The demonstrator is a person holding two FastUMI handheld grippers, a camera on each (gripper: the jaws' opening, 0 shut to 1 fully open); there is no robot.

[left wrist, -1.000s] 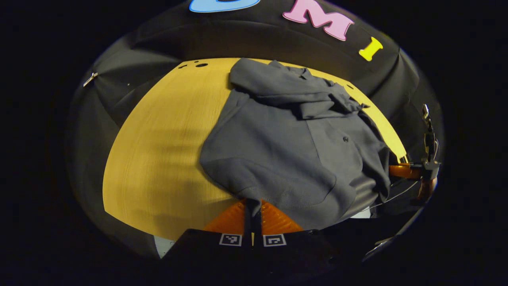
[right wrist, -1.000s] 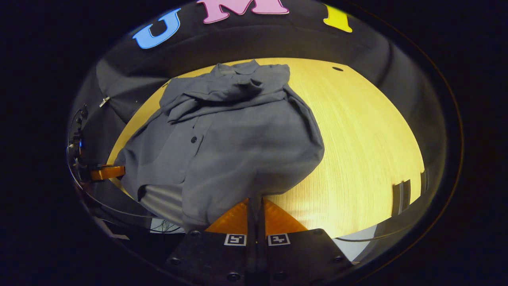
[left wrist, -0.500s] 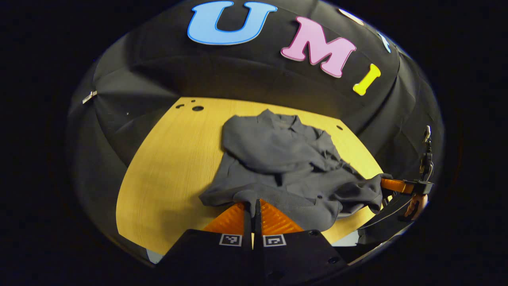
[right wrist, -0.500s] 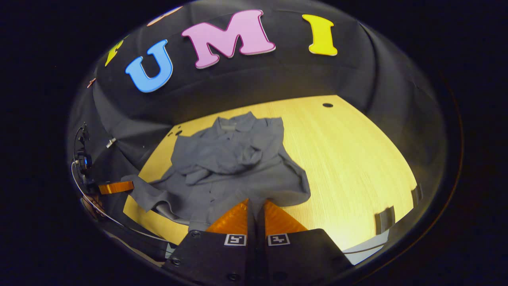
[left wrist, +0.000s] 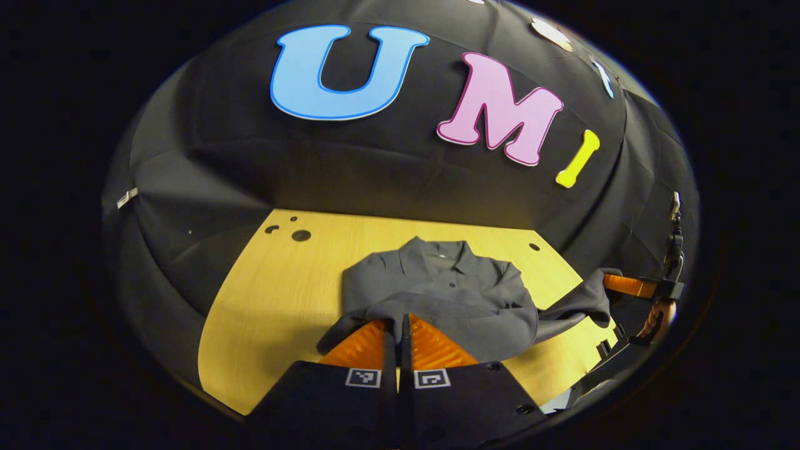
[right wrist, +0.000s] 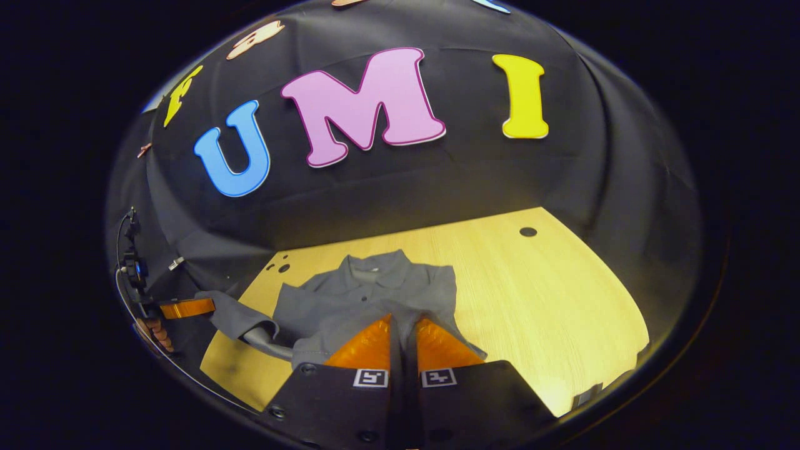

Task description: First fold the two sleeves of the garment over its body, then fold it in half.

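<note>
In the left gripper view, the soft grey garment (left wrist: 437, 294) lies rumpled on the pale wooden table (left wrist: 275, 300), its near hem clamped between the ribbed orange fingers of the left gripper (left wrist: 398, 322). In the right gripper view, the right gripper (right wrist: 400, 322) is pinched tight on the hem too, collar farthest from it.

Lighting: dim booth, dark cloth wall absorbing most light. Brightest surface is the wooden counter (left wrist: 294, 281), warm yellow, lit from above.
Glare: soft pale sheen on the counter's near right part in the right gripper view (right wrist: 562, 350); no hard highlights.
Shadows: counter darkens toward its near left corner in both views; soft shadow under the lifted edge of the grey garment (left wrist: 450, 300). Garment folds read low in contrast.
Distortion: strong fisheye; counter edges bow, wall bulges, detail compresses at the rim.
Focus: centre sharp, no motion blur; each tool's orange fingers (right wrist: 369, 347) close to the lens, slightly soft.
</note>
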